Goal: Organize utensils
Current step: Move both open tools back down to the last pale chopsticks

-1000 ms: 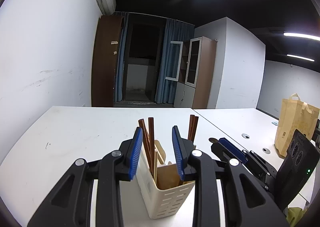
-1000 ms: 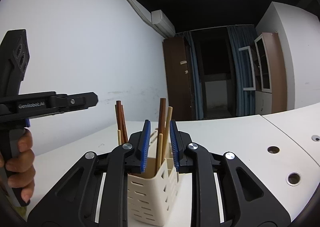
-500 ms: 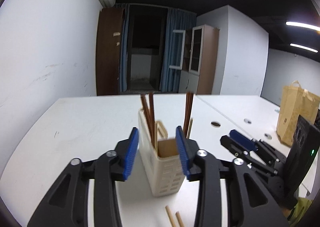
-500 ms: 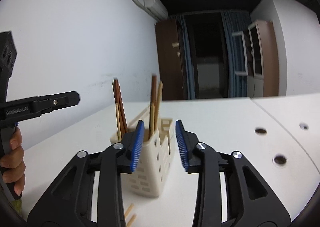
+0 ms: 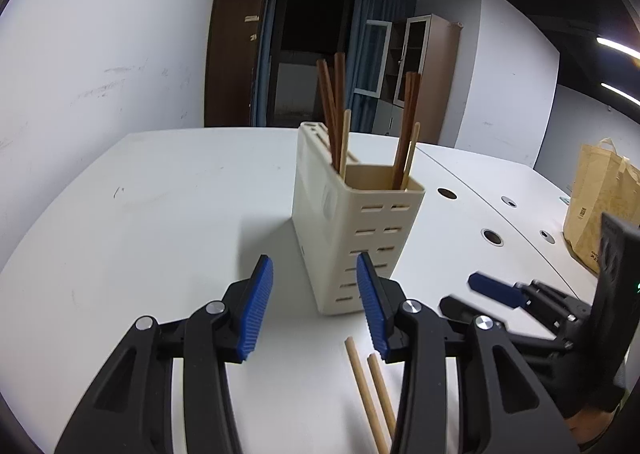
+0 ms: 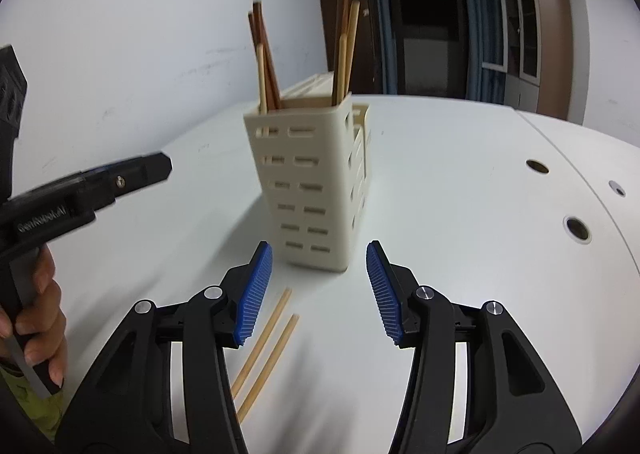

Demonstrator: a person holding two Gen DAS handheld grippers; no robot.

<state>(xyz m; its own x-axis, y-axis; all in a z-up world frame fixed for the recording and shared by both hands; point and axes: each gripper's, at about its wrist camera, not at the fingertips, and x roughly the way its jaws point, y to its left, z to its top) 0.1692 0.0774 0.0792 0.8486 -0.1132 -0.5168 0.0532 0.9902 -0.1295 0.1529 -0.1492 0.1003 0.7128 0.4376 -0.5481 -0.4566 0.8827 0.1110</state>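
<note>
Chopsticks, two pale wooden ones (image 6: 266,350), lie side by side flat on the white table (image 5: 160,214), just short of the cream slotted plastic utensil holder (image 6: 312,182). Holder stands upright near the middle of the table. Inside it: dark brown chopsticks (image 5: 332,94) and pale wooden chopsticks (image 6: 346,50), all leaning on its rim, tips up.

Left gripper (image 5: 316,306), black with blue ribbed pads, sits low over the table facing the holder's near corner. Jaws part-way apart, nothing between the pads. Loose pair lies just below its right-side finger.

Right gripper (image 6: 320,290), same build, faces the holder's slotted wall. Its jaws have just been opening and stand part-way apart, empty; the loose pair's far ends lie under its left-side finger, whether touching it cannot be told.

A hand (image 6: 38,318) grips the left tool's handle at the right view's edge. Round cable holes (image 6: 576,228) in the tabletop off to the right. Brown paper bag (image 5: 600,198) on the far table section. Dark doorway, blue curtains behind.
</note>
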